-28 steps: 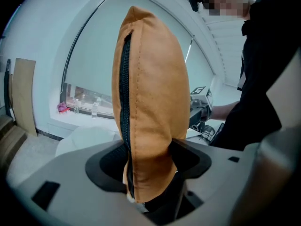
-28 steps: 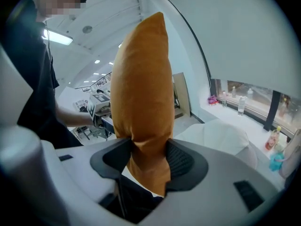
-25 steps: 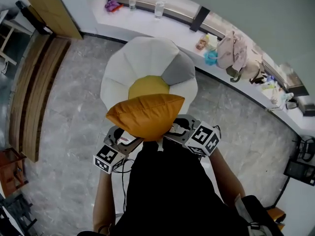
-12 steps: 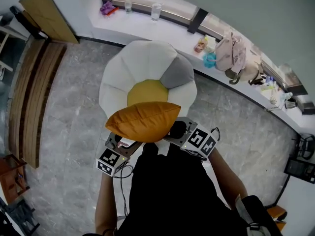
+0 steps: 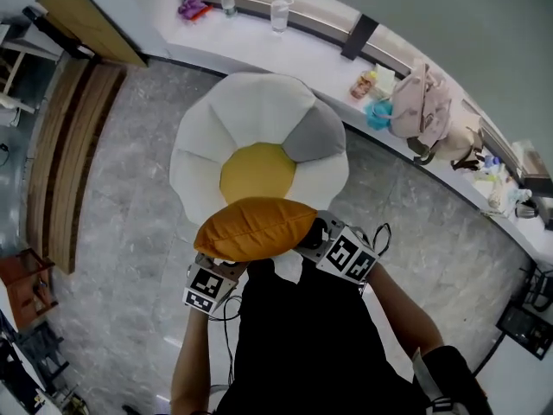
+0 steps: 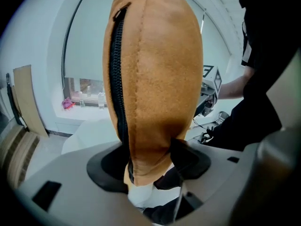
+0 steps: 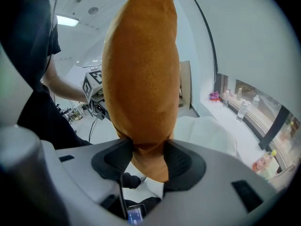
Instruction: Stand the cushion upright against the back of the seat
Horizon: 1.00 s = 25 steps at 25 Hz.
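Clamping the cushion (image 5: 255, 229) endwise: left claw (image 6: 150, 166) and right claw (image 7: 148, 161), the latter just tightened.

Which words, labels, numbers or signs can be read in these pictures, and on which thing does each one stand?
None can be read.
Left cube and right cube: only black-and-white square patterns, no letters.
Packets on the sill: print too small to read.
Cushion: no label shows.
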Motion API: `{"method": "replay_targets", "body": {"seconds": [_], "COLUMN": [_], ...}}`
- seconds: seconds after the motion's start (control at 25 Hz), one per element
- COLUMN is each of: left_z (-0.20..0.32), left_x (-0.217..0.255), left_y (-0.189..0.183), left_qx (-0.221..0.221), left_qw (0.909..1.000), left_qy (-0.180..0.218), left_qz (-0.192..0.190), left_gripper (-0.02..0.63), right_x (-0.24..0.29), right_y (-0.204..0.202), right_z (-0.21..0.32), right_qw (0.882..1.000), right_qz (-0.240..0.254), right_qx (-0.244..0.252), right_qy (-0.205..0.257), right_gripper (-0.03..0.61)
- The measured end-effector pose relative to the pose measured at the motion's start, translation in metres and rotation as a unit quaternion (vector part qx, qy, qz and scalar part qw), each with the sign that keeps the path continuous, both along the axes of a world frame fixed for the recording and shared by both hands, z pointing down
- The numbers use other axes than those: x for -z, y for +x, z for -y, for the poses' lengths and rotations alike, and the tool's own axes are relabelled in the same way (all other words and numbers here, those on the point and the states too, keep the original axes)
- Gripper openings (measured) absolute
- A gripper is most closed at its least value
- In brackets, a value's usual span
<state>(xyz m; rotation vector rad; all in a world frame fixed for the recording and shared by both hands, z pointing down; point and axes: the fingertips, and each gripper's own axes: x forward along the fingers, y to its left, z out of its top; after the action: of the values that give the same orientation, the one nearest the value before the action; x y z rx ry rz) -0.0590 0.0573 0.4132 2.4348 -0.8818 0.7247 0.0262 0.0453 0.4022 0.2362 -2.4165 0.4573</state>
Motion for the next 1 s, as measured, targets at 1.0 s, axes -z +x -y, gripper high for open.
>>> {"method": "replay_targets", "body": {"seconds": [1.0], "left_z": [0.059], "left_x": [-0.219], "left_y": [0.093], "left_qx": [0.034], "left_qw": [0.9879], "left_qy": [-0.033], "left_qz": [0.148], "left_gripper": [0.288], "right_x": [-0.231], "right_y": [0.102], "right_z": [0.076], "right_qw": [0.986], "right_qz": [-0.08], "right_qx": [0.132], "right_qy": [0.059], "right_gripper": [0.21]}}
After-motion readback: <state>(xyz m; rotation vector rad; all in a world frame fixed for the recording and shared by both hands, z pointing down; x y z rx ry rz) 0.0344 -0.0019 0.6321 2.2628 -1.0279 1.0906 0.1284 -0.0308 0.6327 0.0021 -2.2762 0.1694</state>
